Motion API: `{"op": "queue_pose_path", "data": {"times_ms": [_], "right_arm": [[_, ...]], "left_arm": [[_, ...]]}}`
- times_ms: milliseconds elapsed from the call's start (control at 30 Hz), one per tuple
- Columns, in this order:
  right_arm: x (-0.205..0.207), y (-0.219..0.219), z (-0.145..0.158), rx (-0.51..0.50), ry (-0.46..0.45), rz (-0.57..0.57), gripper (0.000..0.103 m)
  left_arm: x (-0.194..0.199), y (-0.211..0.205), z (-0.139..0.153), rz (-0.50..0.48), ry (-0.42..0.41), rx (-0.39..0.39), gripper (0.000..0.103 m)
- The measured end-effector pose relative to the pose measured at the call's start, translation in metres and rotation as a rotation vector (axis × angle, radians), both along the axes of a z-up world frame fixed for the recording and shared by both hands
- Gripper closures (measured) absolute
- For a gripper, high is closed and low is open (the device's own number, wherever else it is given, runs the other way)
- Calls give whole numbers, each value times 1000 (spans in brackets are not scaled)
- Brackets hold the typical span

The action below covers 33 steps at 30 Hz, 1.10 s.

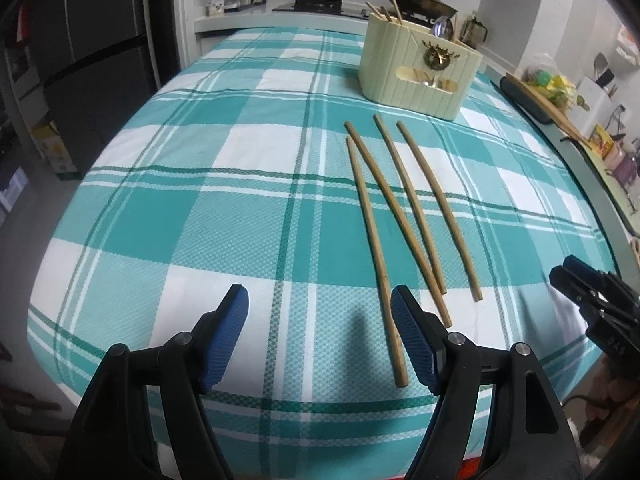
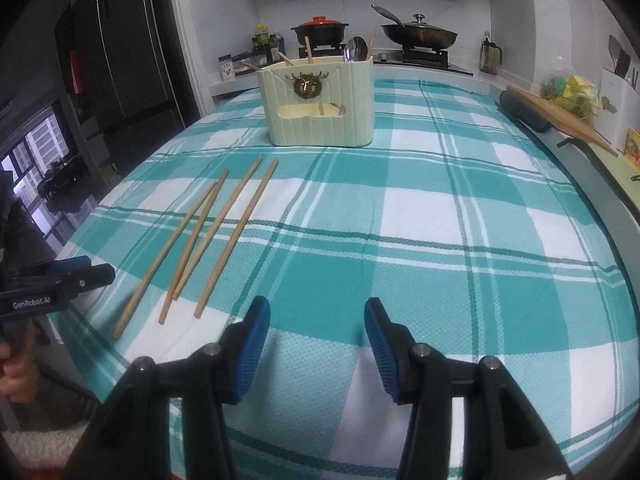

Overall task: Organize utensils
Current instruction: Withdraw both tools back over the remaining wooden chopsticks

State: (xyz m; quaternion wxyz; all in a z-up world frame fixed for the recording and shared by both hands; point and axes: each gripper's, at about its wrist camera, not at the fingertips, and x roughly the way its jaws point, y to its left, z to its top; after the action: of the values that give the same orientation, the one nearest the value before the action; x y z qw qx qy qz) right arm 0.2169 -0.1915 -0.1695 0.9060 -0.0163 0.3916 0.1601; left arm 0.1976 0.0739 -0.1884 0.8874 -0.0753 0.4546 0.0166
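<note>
Ahead of the left gripper (image 1: 320,304), whose jaws stand spread and empty, four wooden chopsticks (image 1: 404,208) lie loose on the checked tablecloth (image 1: 180,220); the nearest stick's end rests just inside the right-hand jaw, and the other three fan out beyond and right of it. Two of them cross near their close ends, so a clean pick probably means taking the lone nearest stick first, jaws set across its shaft rather than along it, and closing low against the cloth so the thin stick does not roll away. Farther ahead and slightly right stands the cream utensil holder (image 1: 416,64), already carrying several chopsticks and a metal spoon (image 1: 442,26); the stick should likely go in upright beside the others. The right gripper (image 2: 316,320) hangs over bare cloth, jaws likewise released and holding nothing, with the chopsticks well off to the left of its jaws and the holder straight ahead.
</note>
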Motion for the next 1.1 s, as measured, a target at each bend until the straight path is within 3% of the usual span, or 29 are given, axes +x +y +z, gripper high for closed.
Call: {"op": "queue_pose_path", "data": {"times_ms": [700,800,933,1100], "right_arm": [[-2,15,-13,-24,38,31,53],[1,23,-8,-50,21,59,53],[13,46,-4,-158,-2,117,53],[37,65,3,-79,33,171,53]], "left_arm": [[-3,5,-6,31,0,22,27],[-1,4,-4,24,-4,25,27],[0,4,-3,26,-11,26,26],[-2,10,-2,48,-14,22,25]]}}
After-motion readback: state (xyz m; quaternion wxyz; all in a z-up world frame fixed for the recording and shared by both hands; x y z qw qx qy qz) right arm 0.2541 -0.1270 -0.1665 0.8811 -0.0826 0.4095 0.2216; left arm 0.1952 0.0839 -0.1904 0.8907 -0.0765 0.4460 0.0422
